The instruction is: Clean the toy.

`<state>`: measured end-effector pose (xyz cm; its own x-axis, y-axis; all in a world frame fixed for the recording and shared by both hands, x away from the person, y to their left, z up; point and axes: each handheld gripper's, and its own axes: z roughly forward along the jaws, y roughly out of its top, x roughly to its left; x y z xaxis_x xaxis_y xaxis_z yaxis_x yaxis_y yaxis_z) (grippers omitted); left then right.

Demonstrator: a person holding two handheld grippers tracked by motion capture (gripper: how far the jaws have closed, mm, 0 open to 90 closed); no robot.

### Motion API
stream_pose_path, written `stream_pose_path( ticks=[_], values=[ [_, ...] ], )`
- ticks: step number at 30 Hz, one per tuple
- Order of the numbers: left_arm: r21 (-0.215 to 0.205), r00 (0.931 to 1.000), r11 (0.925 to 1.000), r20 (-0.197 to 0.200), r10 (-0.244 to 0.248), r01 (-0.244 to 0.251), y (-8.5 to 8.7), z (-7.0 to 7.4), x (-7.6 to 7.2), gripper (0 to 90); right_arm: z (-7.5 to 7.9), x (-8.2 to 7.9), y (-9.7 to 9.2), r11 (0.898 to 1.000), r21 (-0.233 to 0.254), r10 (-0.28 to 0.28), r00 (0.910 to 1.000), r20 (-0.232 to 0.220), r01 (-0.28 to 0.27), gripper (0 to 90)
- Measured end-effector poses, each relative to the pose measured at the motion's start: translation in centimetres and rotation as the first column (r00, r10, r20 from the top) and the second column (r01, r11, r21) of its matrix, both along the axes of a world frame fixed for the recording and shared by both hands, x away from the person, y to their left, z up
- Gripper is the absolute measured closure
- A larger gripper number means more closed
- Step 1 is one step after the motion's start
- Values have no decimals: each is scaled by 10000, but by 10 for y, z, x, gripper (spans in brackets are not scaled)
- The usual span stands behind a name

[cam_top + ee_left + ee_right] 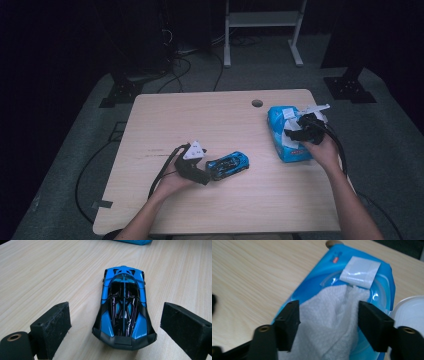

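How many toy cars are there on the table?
1. The blue toy car lies on the table, between the open jaws of the left hand-held gripper. None appears hidden.

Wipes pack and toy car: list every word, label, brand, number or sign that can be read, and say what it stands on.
No text can be read.
Wipes pack: a small red mark near its top edge, too blurred to read.
White sticker flap on the pack: blank.
Toy car: thin purple and white lines on the black roof, a pattern, no letters or numbers.
Grey plate on the left tool: dark dots, no lettering legible.
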<state>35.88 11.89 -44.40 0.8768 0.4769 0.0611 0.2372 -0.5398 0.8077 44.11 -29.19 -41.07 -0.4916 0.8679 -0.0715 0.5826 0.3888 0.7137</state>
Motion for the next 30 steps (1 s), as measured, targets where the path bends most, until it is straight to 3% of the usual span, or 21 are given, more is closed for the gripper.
stream_pose_path(
  ticks=[3, 5, 14, 20, 23, 27, 30],
  values=[
    [83, 10000, 10000, 94, 12, -13, 2, 1, 0, 87, -4, 2, -1, 10000, 23, -24, 9999, -130, 24, 483],
    [229, 9998, 9997, 181, 15, -19, 3, 1, 1, 88, -5, 0, -3, 9998, 157, -92, 9999, 145, 89, 562],
    [35, 9997, 9998, 108, 214, -215, 6, 1, 2, 87, -6, -6, -16, 9982, 512, -322, 9995, -34, 323, 800],
    [117, 9996, 9997, 130, 234, -236, 8, 0, 2, 87, 11, -20, -19, 9989, 478, 15, 9990, 445, -36, 834],
    [39, 9995, 9997, 175, 251, -252, 8, 0, 2, 87, 23, -32, -20, 9971, 690, 271, 9963, 821, -328, 838],
    [-40, 9995, 9996, 148, 290, -290, 7, 0, 1, 87, 45, -53, -17, 9918, 930, 737, 9867, 1452, -877, 840],
    [2, 9995, 9997, 183, 252, -252, 6, -1, 1, 87, 59, -71, -13, 9809, 1285, 1196, 9736, 1944, -1461, 840]
  ],
)
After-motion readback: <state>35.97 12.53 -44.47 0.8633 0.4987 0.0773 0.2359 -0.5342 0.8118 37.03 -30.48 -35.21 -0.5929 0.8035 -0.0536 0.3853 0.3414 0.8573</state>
